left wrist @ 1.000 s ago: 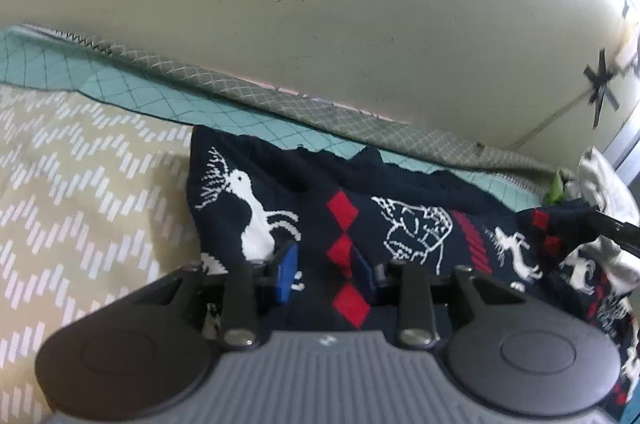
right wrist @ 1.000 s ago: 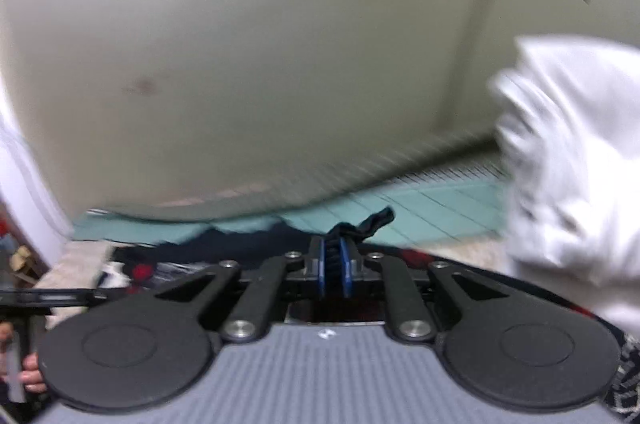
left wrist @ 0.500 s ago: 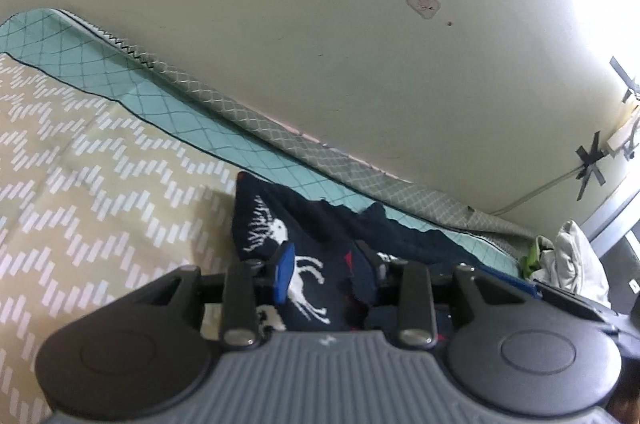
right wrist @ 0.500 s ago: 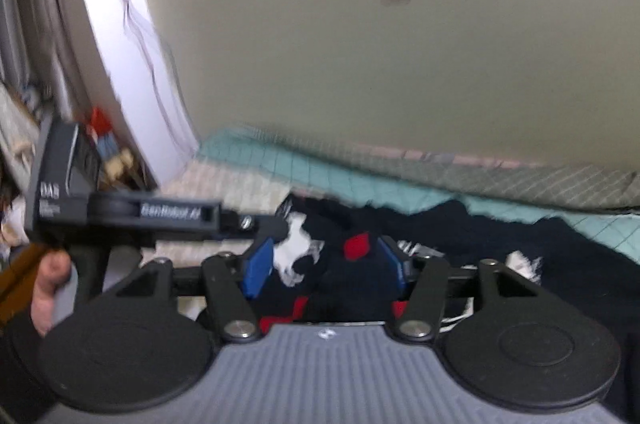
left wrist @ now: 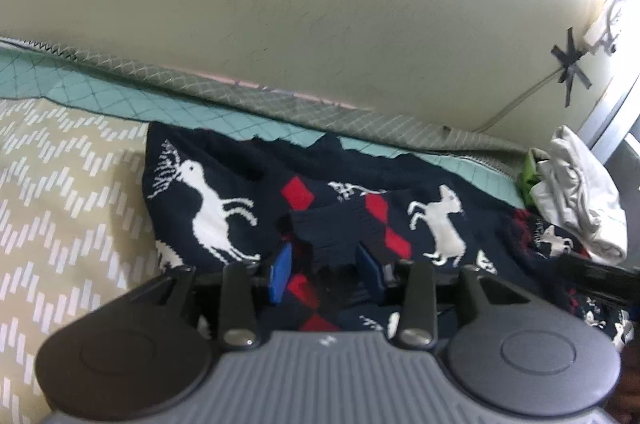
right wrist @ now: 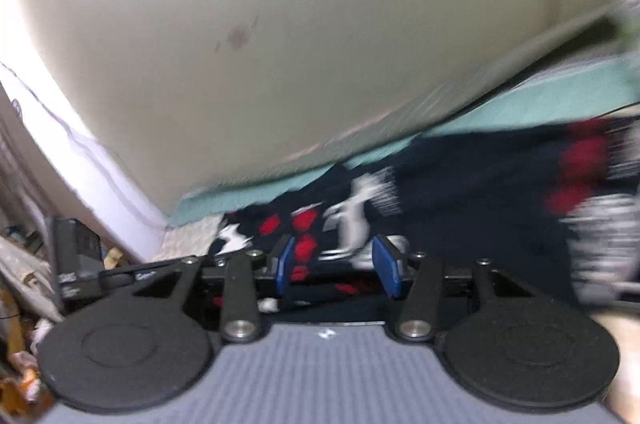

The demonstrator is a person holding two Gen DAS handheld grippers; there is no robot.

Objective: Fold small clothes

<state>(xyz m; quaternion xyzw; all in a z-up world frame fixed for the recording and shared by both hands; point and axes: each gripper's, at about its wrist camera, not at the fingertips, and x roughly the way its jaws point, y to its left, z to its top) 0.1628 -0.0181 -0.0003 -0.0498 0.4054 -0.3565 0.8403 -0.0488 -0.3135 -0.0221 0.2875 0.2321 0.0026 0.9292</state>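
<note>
A navy knitted sweater (left wrist: 208, 199) with white reindeer and red diamonds lies spread on the bed, reaching the teal quilt at the wall. My left gripper (left wrist: 325, 270) hangs low over its middle. Its jaws are opening, and a dark ribbed fold (left wrist: 336, 228) of the sweater lies between the blue pads (left wrist: 280, 272) without being pinched. In the blurred right wrist view the sweater (right wrist: 460, 183) runs from centre to right. My right gripper (right wrist: 336, 266) is over its near edge, jaws opening and nothing clamped.
A beige chevron bedspread (left wrist: 60, 183) covers the bed on the left, with a teal quilt (left wrist: 100, 91) against the pale wall (left wrist: 280, 3). A heap of white clothes (left wrist: 576, 191) and something green (left wrist: 530, 171) sit at the far right. Clutter (right wrist: 20, 304) lies beyond the bed.
My right gripper was shut on a dark bit of cloth a second ago; it has let go, swung and dropped over the sweater. A ribbed fold now lies between the left pads.
</note>
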